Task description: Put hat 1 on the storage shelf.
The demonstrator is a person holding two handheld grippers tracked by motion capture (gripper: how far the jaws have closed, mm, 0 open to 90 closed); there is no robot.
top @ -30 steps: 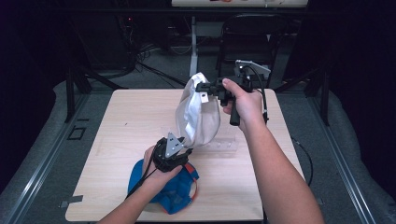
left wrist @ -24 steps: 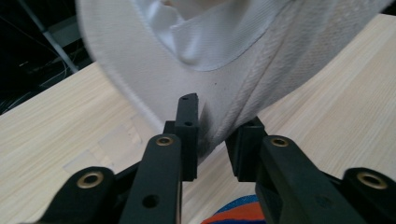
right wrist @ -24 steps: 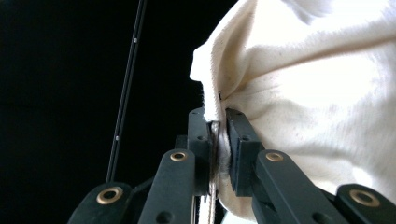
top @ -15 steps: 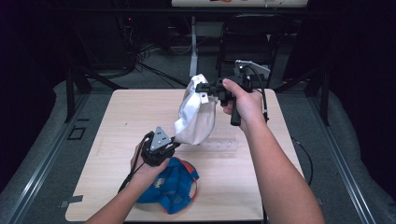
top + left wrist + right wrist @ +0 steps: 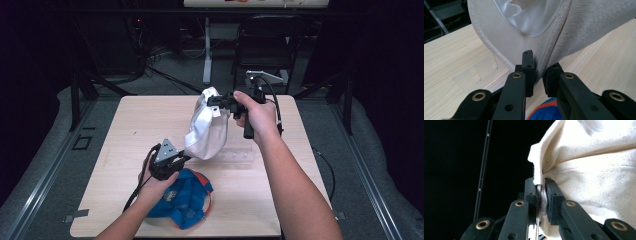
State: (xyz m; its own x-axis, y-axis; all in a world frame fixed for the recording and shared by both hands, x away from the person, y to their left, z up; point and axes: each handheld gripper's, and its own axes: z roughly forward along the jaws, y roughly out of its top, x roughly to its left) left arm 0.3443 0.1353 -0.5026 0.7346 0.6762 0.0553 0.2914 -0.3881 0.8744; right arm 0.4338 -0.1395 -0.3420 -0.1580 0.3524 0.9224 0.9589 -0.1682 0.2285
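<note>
Nearest the person, a blue cap point(image 5: 184, 196) with orange trim lies on the wooden surface point(image 5: 125, 125) by its front edge, partly covered by the left hand point(image 5: 159, 184); in the left tongs' own view only a blue and orange sliver point(image 5: 546, 112) shows, cut off at the bottom.

Just beyond it, the left tongs point(image 5: 183, 158) pinch the lower edge of a white cap point(image 5: 206, 131). In the left gripper view, the left tongs point(image 5: 537, 72) have their jaws narrow, with the seamed brim edge of the cap point(image 5: 511, 37) running down between them; the right jaw's pad is mostly hidden behind the cloth.

A clear plastic stand point(image 5: 239, 156) lies flat on the surface under the hanging cap and is hard to make out; its ridges point(image 5: 475, 72) show more plainly from the left tongs.

Farther off, the right hand point(image 5: 257, 117) holds the right tongs point(image 5: 216, 101) raised above the surface, clamped on the cap's upper edge. In the right gripper view, those tongs point(image 5: 541, 195) have jaws nearly shut on a thin fold of cream fabric point(image 5: 594, 175), with blackness behind.
</note>
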